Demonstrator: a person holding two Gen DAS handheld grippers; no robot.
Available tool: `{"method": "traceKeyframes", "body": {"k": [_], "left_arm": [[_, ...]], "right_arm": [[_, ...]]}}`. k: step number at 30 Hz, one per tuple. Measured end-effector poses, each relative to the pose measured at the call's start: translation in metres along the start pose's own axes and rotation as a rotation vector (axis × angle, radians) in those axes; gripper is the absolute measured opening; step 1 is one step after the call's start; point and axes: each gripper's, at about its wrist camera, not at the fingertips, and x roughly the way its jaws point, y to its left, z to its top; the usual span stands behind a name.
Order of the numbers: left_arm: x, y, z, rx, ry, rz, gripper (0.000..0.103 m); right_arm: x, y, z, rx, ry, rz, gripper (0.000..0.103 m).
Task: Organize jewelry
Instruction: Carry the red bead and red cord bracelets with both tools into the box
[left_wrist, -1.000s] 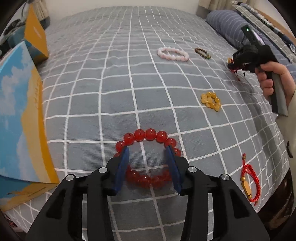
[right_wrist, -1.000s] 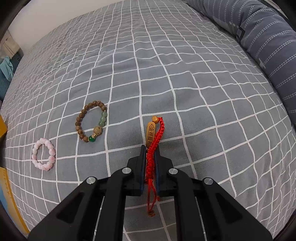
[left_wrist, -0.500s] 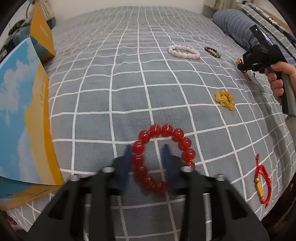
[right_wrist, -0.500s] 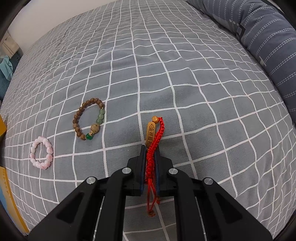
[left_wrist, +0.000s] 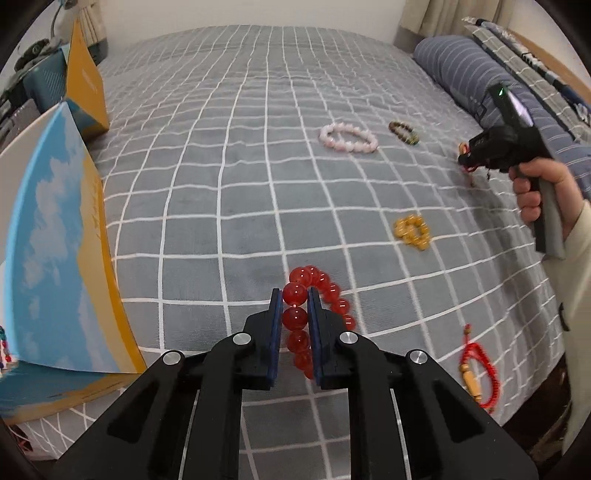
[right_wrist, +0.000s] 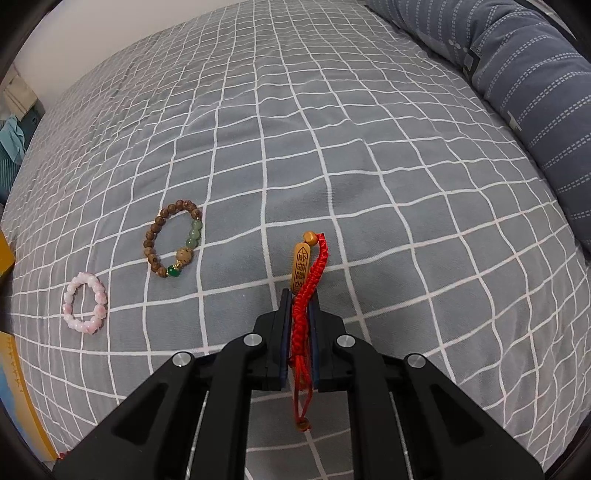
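Both wrist views look low across the bed (left_wrist: 258, 155), sharing the pink bracelet (left_wrist: 348, 137)

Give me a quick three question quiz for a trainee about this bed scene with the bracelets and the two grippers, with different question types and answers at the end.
1. True or false: the left gripper is shut on the red bead bracelet.
2. Multiple choice: what does the right gripper hold? A) the pink bead bracelet B) the red braided cord bracelet with a gold charm C) the brown and green bead bracelet
3. Fill in: between the red bead bracelet and the right gripper in the left wrist view lies a small ______ bead bracelet.

Key: 1 true; 2 B; 3 yellow
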Motion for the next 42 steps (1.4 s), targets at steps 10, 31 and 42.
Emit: {"method": "traceKeyframes", "body": {"k": [10, 31, 42], "left_arm": [[-0.034, -0.014, 0.027, 0.028, -0.053, 0.003, 0.013], [-0.094, 0.047, 0.075, -0.081, -0.200, 0.180, 0.013], [-0.136, 0.097, 0.070, -0.162, -0.242, 0.224, 0.013]], "right_arm": [[-0.022, -0.002, -0.005, -0.007, -0.020, -0.019, 0.008], [-0.140, 0.118, -0.053, -0.200, -0.242, 0.096, 0.008], [-0.175, 0.234, -0.084, -0.354, -0.279, 0.237, 0.008]]}}
